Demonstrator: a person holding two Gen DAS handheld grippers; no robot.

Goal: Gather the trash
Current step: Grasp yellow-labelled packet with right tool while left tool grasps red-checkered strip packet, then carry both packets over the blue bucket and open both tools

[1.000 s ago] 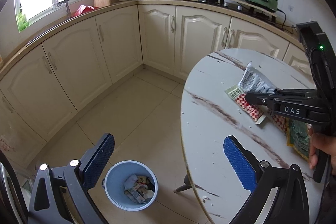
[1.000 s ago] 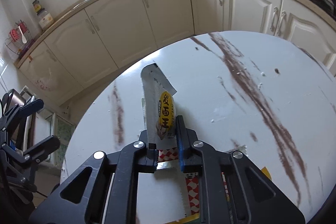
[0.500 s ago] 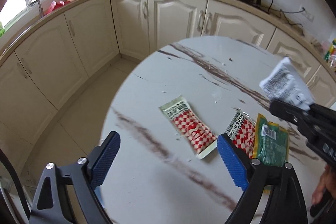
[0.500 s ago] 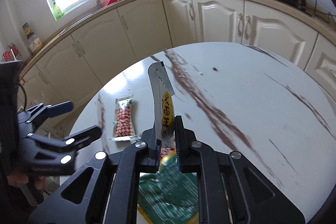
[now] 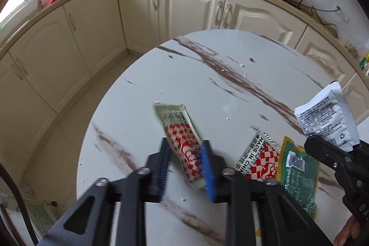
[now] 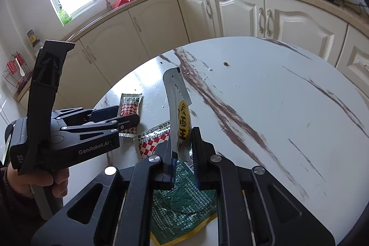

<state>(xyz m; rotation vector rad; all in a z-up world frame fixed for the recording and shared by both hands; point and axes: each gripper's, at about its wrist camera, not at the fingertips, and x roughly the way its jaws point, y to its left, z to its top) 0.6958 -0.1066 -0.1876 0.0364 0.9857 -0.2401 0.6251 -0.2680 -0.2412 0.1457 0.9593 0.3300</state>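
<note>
- Since the earlier frame, left gripper (image 5: 185, 167) has left the bin for the marble table (image 5: 143, 130), jaws just closing, now clamped on a red-checked sachet (image 5: 182, 144).
- Right gripper (image 6: 182, 153) grips a silver packet (image 6: 178, 112) with yellow label.
- Near right, a second checked sachet (image 5: 258, 163) reads "MADE IN CHINA".

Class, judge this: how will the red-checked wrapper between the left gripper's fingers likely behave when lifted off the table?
The red-checked wrapper looks thin and flat, so probably light and floppy. Its glossy film may slip in the left gripper, which has just been closing around it.

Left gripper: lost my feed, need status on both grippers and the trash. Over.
Left gripper just closed on red-checked sachet. Right gripper shut on silver-yellow packet. Second checked sachet, green wrapper loose on marble table.
</note>
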